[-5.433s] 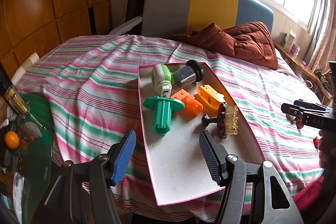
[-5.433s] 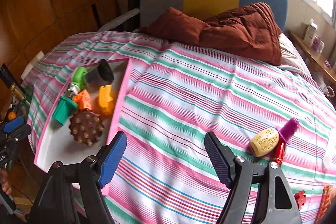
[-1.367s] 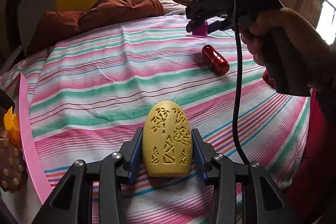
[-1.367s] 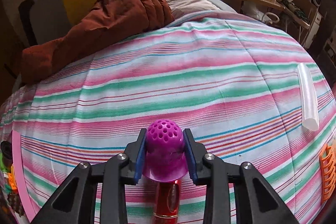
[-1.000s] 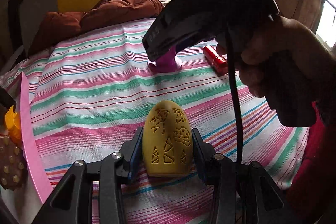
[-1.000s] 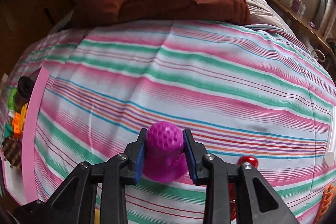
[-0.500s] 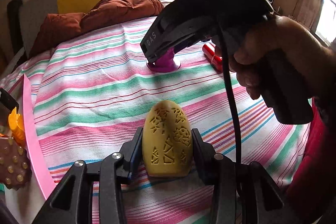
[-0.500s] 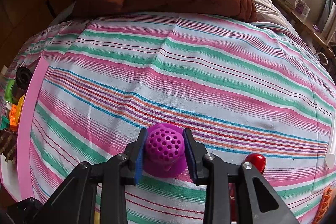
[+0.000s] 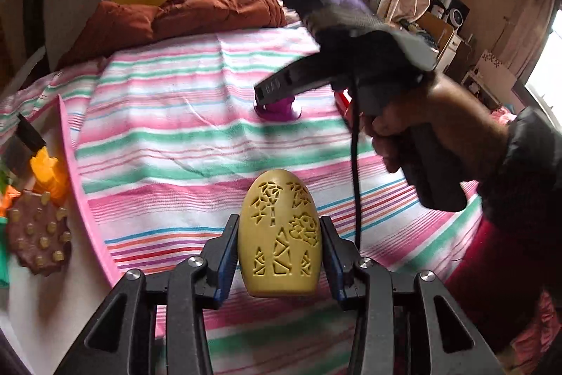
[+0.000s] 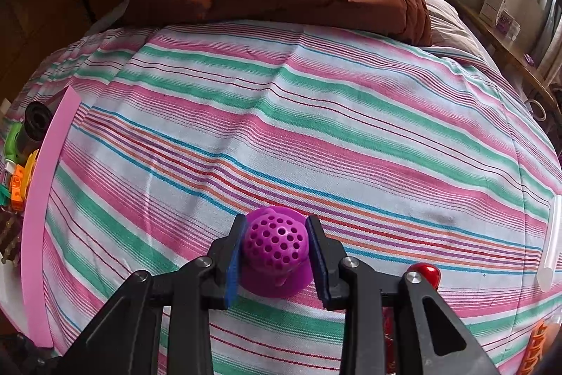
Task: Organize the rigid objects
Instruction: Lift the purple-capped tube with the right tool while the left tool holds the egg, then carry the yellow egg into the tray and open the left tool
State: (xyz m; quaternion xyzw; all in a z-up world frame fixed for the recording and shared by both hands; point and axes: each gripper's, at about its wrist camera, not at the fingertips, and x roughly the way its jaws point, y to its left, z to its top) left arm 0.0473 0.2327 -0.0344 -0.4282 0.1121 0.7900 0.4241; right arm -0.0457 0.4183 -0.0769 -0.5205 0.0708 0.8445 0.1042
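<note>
Left gripper [image 9: 280, 245] clamped on the yellow egg [image 9: 280, 236], held over the striped bedspread [image 9: 182, 143], just right of the pink tray [image 9: 72, 160]. Right gripper [image 10: 275, 250] clamped on the purple cap [image 10: 275, 252], whose flared base rests on the bedspread, well right of the tray. Red piece [image 10: 425, 272] lies just right of the cap. Spiked brown piece [image 9: 37, 236] sits in the tray.
</note>
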